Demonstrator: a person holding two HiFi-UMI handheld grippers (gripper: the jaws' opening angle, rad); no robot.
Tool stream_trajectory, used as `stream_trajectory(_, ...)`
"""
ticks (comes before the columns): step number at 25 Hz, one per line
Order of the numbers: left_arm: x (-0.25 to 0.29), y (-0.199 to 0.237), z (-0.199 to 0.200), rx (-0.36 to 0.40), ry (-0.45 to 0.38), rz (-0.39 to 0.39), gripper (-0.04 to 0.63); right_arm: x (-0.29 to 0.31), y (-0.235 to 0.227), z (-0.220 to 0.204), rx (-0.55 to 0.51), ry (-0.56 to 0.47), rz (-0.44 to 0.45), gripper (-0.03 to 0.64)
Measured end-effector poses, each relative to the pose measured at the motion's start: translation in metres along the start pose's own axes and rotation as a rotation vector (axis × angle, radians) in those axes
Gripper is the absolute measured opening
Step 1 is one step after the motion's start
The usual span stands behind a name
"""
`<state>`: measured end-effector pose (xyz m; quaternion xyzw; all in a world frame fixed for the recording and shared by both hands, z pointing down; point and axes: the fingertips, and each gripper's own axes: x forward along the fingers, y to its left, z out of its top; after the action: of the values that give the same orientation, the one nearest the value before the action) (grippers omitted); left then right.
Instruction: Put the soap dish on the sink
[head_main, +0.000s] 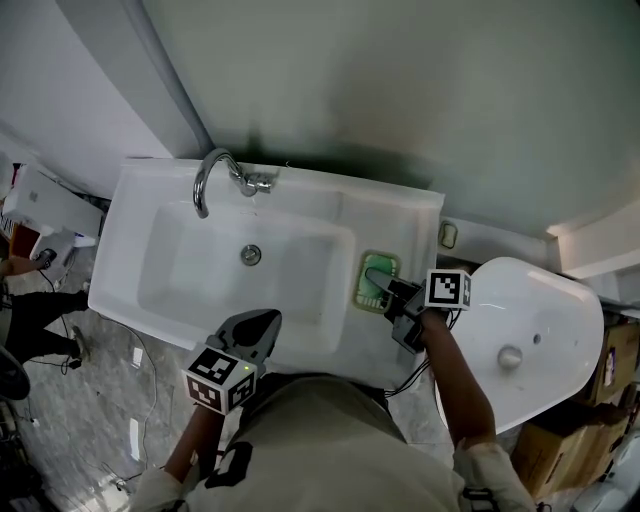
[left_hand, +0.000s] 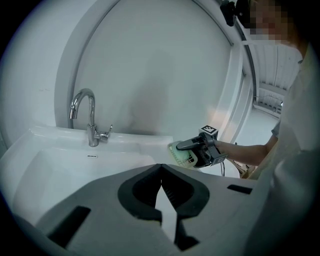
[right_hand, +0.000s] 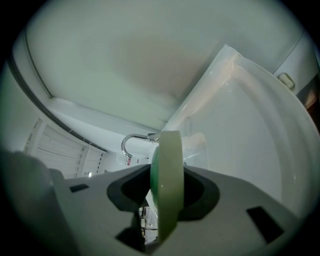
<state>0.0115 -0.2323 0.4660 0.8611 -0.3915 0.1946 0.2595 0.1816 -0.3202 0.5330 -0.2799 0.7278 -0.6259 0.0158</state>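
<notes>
One soap dish (head_main: 361, 296) clamped in right claw (head_main: 377, 277) — over sink's (head_main: 392, 206) flat ledge

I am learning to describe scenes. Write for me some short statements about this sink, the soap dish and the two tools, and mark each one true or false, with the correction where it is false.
1. The right tool grips the green soap dish. True.
2. The left tool holds a sponge. False: its jaws are together and nothing is between them.
3. The faucet stands at the back rim of the sink. True.
4. The soap dish lies over the drain. False: it is over the flat right part of the sink, away from the drain, in the right tool's grip.
</notes>
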Motion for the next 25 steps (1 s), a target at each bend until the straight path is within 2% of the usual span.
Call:
stream_trajectory(11, 0.012, 0.0, -0.001, 0.01, 0.028, -0.012, 0.018, 0.016, -0.069, 0.008, -0.011, 0.058, -0.163, 0.143)
stream_trajectory(25, 0.019, 0.009, 0.002, 0.014, 0.049, -0.039, 0.018, 0.025, -0.097, 0.008, 0.004, 0.092, -0.264, 0.144)
